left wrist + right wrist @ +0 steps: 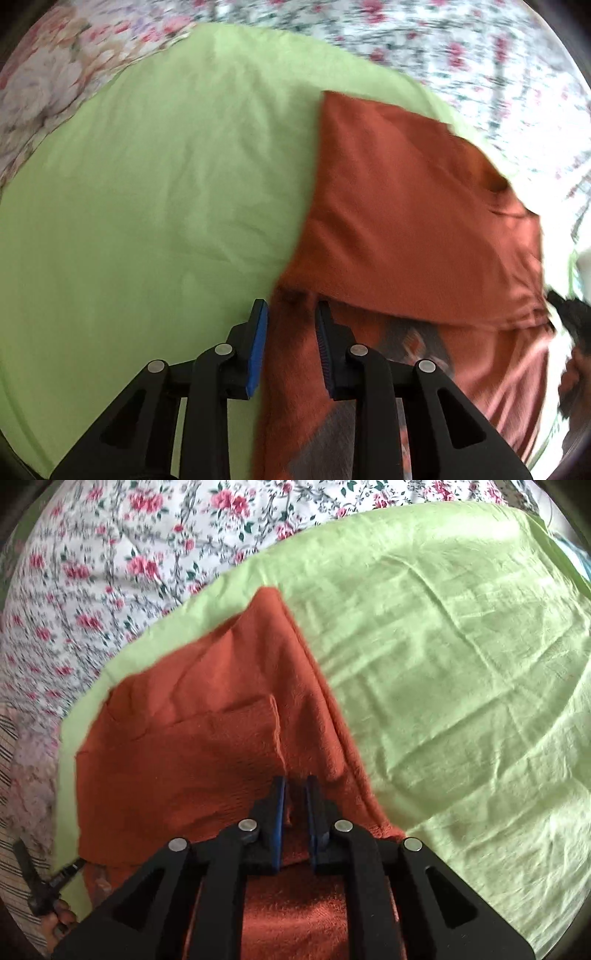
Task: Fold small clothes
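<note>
Rust garment (207, 746) lies half folded on the green sheet (461, 657), toward 9 o'clock from the right view. Right hand-held gripper (295, 786) is pinching its edge; left hand-held gripper (291, 314) is spread apart around cloth, not clamped. I'd clamp left first, then lift both evenly.
</note>
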A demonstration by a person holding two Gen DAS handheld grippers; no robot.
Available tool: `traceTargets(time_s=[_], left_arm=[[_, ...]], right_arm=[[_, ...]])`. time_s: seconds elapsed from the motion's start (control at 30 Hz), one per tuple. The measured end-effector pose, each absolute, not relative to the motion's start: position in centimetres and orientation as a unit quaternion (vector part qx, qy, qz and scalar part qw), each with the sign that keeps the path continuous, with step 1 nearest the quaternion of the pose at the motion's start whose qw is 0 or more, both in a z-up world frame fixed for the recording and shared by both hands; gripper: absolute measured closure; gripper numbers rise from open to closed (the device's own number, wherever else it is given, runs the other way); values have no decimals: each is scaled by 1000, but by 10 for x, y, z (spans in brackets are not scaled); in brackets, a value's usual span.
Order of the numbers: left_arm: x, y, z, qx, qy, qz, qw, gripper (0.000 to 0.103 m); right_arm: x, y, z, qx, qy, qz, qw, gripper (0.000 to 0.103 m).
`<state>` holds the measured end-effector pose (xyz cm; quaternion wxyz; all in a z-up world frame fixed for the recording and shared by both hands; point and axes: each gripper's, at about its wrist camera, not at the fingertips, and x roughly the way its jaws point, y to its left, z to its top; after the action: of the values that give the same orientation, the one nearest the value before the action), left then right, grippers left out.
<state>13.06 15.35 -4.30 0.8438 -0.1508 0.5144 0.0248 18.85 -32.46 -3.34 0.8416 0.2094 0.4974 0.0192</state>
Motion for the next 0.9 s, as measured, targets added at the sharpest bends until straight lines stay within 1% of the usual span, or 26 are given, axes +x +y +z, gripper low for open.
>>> traceTargets(time_s=[0.03, 0.07, 0.1, 0.13, 0.17, 0.2, 0.23, 0.33, 0.4, 0.47, 0.5, 0.57, 0.63, 0.73, 0.77, 0.83, 0.87, 0.9], left_arm=[[128, 151, -37, -145, 510, 10, 848, 73], [129, 148, -30, -135, 506, -5, 852, 68], [131, 144, -22, -120, 501, -18, 857, 64], [134, 140, -16, -104, 498, -24, 861, 58], [141, 136, -10, -88, 494, -29, 864, 54], [153, 131, -4, -73, 490, -36, 868, 54], [165, 128, 1, -63, 487, -44, 870, 52], [218, 111, 11, -24, 475, -61, 878, 43], [253, 101, 13, 2, 474, -74, 878, 40], [290, 93, 12, 23, 477, -82, 875, 37], [310, 86, 9, 44, 481, -85, 872, 35], [335, 80, 4, 72, 486, -86, 867, 32], [362, 74, -5, 96, 497, -89, 857, 31], [393, 70, -27, 109, 529, -104, 835, 26], [400, 69, -36, 114, 541, -105, 827, 23], [407, 67, -47, 125, 545, -97, 823, 21], [409, 67, -47, 123, 540, -95, 827, 24], [409, 67, -46, 119, 535, -96, 831, 28]], right_arm=[[191, -327, -28, 214, 494, 30, 842, 88], [194, -326, -23, 213, 491, 42, 843, 86], [199, -324, -19, 208, 489, 54, 846, 80], [203, -322, -14, 203, 486, 64, 848, 73], [211, -320, -8, 192, 482, 77, 851, 70], [218, -316, -3, 181, 479, 91, 854, 65], [227, -311, 2, 169, 477, 106, 856, 63], [266, -294, 13, 111, 471, 151, 862, 62], [290, -283, 17, 75, 467, 173, 864, 61], [317, -271, 17, 39, 471, 196, 859, 57], [329, -264, 15, 22, 478, 207, 853, 53], [350, -252, 10, -13, 487, 230, 842, 51], [366, -240, 1, -46, 496, 249, 831, 46], [384, -220, -17, -98, 514, 275, 806, 46], [388, -213, -25, -118, 524, 283, 795, 46], [390, -202, -41, -157, 535, 286, 779, 46], [390, -199, -45, -168, 535, 284, 778, 47], [388, -197, -48, -174, 531, 282, 780, 56]])
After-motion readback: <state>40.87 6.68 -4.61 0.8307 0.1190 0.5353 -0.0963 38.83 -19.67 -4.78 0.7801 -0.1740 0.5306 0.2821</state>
